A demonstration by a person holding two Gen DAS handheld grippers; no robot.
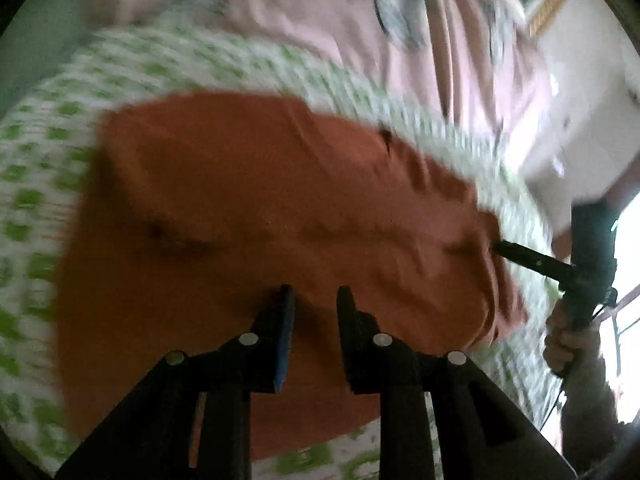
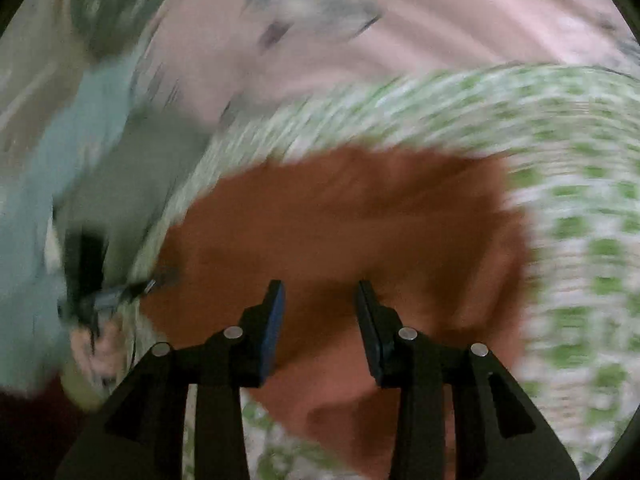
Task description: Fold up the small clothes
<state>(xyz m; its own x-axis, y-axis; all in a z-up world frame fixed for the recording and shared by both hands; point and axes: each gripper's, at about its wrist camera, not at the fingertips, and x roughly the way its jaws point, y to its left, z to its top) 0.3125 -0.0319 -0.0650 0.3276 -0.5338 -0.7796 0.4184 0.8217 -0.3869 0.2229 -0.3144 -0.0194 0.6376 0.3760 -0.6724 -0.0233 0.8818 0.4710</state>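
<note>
Rust-orange cloth, the garment [image 1: 256,216], lay spread over a green-and-white checked sheet [image 1: 36,184], with a pink printed fabric [image 1: 304,12] beyond it; the surface underneath could not be told through the blur. It looked thin, limp and light, so it would likely drape and slide rather than hold a crease, and a pinch at a hem or corner should serve better than one mid-panel. 2 soft ridges already ran across it. The left gripper [image 1: 314,304] hovered over the near edge, jaws parted and nothing between them. The right gripper [image 2: 320,300] was likewise released above the cloth, its pads clear; from the left wrist view its finger tip [image 1: 505,249] sat at the garment's right edge, a hand [image 1: 568,344] holding its handle.
</note>
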